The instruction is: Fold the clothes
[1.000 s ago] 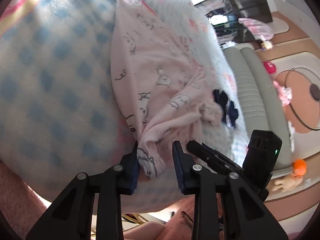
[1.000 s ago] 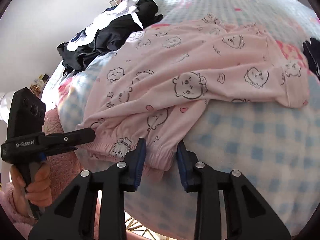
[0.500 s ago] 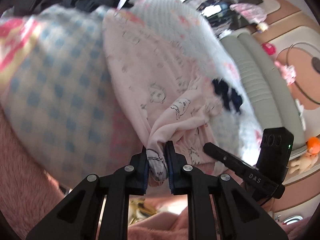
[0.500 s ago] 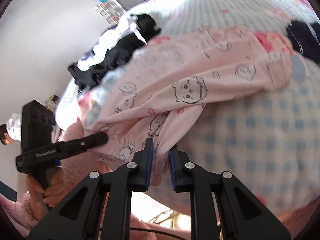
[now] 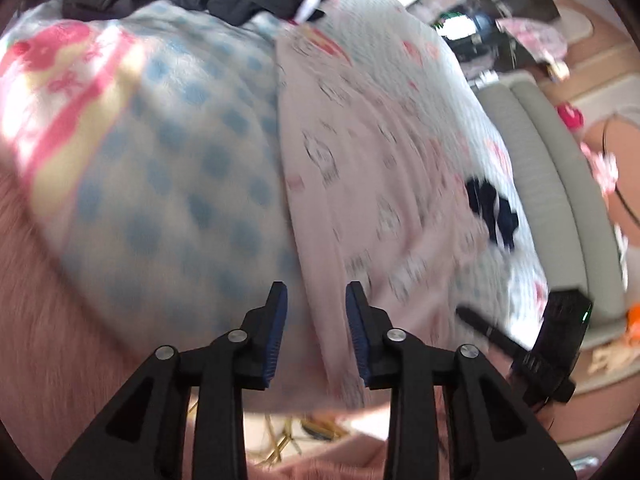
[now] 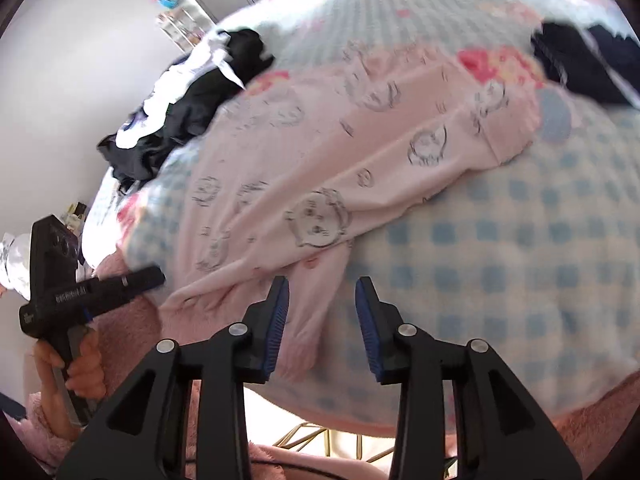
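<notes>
Pink pyjama trousers, printed with small cartoon faces: spread lengthwise on a bed, over a blue-and-white checked fleece blanket. The hem end hangs at the near edge of the bed; the far end reaches toward a dark heap of black-and-white clothes.

Left tongs: jaws opening, blue pads parted. The trouser cloth lies between and under them, and neither pad presses on it. The view is motion-blurred.

Right tongs: jaws opening, pads parted. A narrow trouser cuff hangs between them, lying close against the left-hand pad; no clamping is visible.

Small navy garment: on the bed just beyond the trousers, at the side toward the grey padded bed rail.

Quilt with pink flower print: covers the far part of the bed.

Person: a hand grips the handle of the left tool, seen from the right wrist camera; a fuzzy pink sleeve is below the bed edge.

The right tool's black body shows in the left wrist view, beside the trouser end.
</notes>
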The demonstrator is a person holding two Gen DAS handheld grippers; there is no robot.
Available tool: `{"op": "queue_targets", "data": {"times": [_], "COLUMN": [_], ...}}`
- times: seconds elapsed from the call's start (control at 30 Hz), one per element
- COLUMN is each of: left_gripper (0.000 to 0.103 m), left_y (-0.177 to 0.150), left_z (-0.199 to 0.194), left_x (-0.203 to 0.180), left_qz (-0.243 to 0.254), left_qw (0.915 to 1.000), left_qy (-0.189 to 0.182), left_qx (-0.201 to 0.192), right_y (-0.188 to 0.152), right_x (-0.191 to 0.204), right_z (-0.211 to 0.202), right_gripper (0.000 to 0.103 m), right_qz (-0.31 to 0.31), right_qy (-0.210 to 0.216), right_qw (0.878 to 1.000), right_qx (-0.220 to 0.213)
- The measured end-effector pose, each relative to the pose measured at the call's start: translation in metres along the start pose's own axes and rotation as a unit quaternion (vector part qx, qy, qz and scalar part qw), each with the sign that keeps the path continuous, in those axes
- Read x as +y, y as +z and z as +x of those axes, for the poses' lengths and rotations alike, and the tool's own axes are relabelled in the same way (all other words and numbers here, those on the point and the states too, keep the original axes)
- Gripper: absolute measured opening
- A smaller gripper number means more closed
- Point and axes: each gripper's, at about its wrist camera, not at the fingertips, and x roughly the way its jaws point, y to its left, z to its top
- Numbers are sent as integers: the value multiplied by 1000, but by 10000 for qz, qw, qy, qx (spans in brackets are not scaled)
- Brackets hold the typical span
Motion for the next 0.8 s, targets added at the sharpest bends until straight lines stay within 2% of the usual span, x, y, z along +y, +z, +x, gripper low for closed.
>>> {"op": "queue_targets", "data": {"times": [0.07, 0.13, 0.23, 0.33, 0.37, 0.47, 0.5, 0.57, 0.63, 0.67, 0.7, 0.8], "left_gripper": [41, 11, 5, 5, 5, 5, 6, 11, 26, 30, 32, 32], "left_y": [6, 7, 1, -5, -7, -8, -8, -9, -11, -13, -16, -19], "left_z": [13, 23, 7, -1, -4, -18, -24, -28, -18, -8, 6, 52], "left_x": [13, 18, 0, -6, -6, -11, -19, -47, -80, -97, -118, -173], "left_qz": [-238, -376, 221, 300, 244, 157, 281, 835, 1418, 1726, 2074, 2960], "left_qw": [9994, 9987, 9995, 9944, 9931, 9910, 9900, 9886, 9850, 9803, 9723, 9418], "left_qy": [-245, -281, 85, 948, 1088, 1196, 1189, 1001, 744, 759, 947, 1558], "left_qx": [78, 189, -226, -349, -374, -578, -703, -748, -645, -583, -518, -340], "right_y": [1, -4, -17, -17, -16, -11, -9, -5, -1, 2, 5, 15], "right_x": [-5, -4, 3, 3, 3, 2, 1, -8, -21, -30, -40, -63], "right_z": [12, 26, 34, 28, 25, 12, 7, -4, -15, -22, -28, -46], "right_gripper": [36, 36, 36, 36, 36, 36, 36, 36, 36, 36, 36, 36], "right_qz": [212, 325, 282, 275, 267, 225, 232, 351, 514, 621, 729, 1003], "right_qy": [191, 270, 131, 106, 77, -104, -156, -255, -370, -448, -526, -665], "right_qw": [9995, 9987, 9990, 9992, 9994, 9997, 9996, 9990, 9977, 9965, 9951, 9905], "right_qx": [144, 287, 319, 260, 227, 52, -6, -130, -262, -336, -411, -667]}}
